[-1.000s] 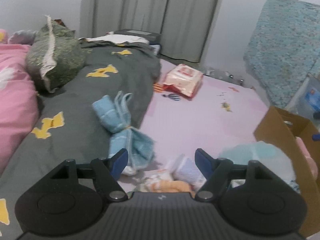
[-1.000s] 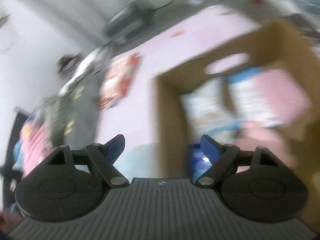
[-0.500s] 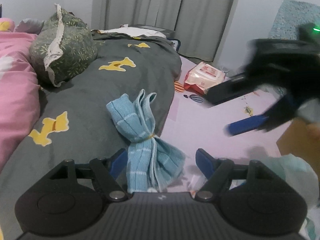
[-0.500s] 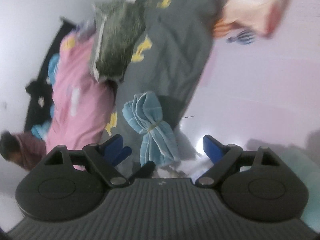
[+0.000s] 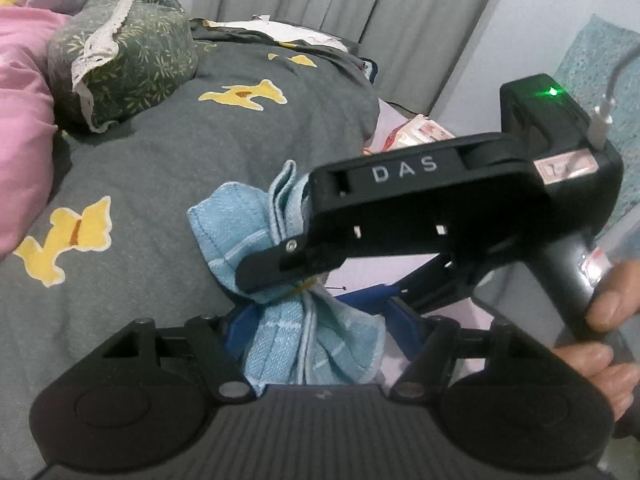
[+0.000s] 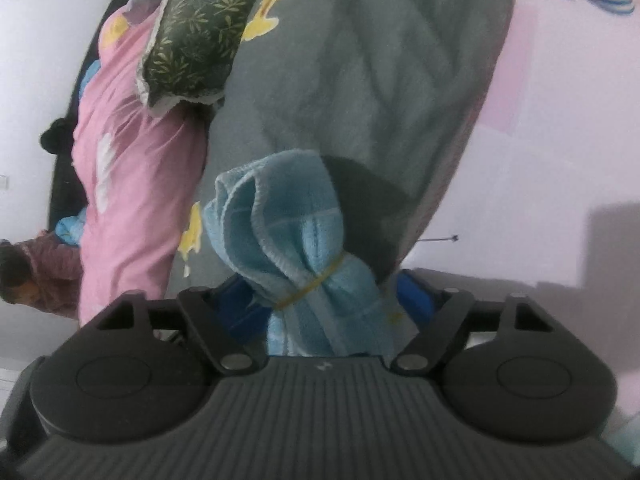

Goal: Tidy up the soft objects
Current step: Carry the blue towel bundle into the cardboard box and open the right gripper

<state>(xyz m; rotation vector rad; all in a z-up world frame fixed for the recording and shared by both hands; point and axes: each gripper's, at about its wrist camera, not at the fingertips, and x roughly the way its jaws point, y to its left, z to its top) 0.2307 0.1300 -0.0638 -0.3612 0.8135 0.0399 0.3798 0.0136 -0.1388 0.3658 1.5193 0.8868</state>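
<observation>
A light blue towel [image 5: 240, 240] tied at its middle with a yellow rubber band lies on the edge of the grey bedspread [image 5: 160, 168]. It also shows in the right wrist view [image 6: 296, 240]. My left gripper [image 5: 320, 328] is open, its blue fingers either side of the towel's near end. My right gripper [image 6: 324, 300] is open too, with the towel's banded middle between its fingers. The right gripper's black body [image 5: 440, 216] reaches in from the right over the towel in the left wrist view.
A green leafy pillow [image 5: 120, 52] and pink bedding [image 5: 20, 120] lie at the left of the bed. A pack of wipes [image 5: 416, 136] sits on the pink floor mat [image 6: 560, 120] beyond. Grey curtains [image 5: 340, 4] hang behind.
Both grippers have closed in on the blue towel. The right gripper swung from the cardboard box across to the bed and now straddles the towel's middle.
</observation>
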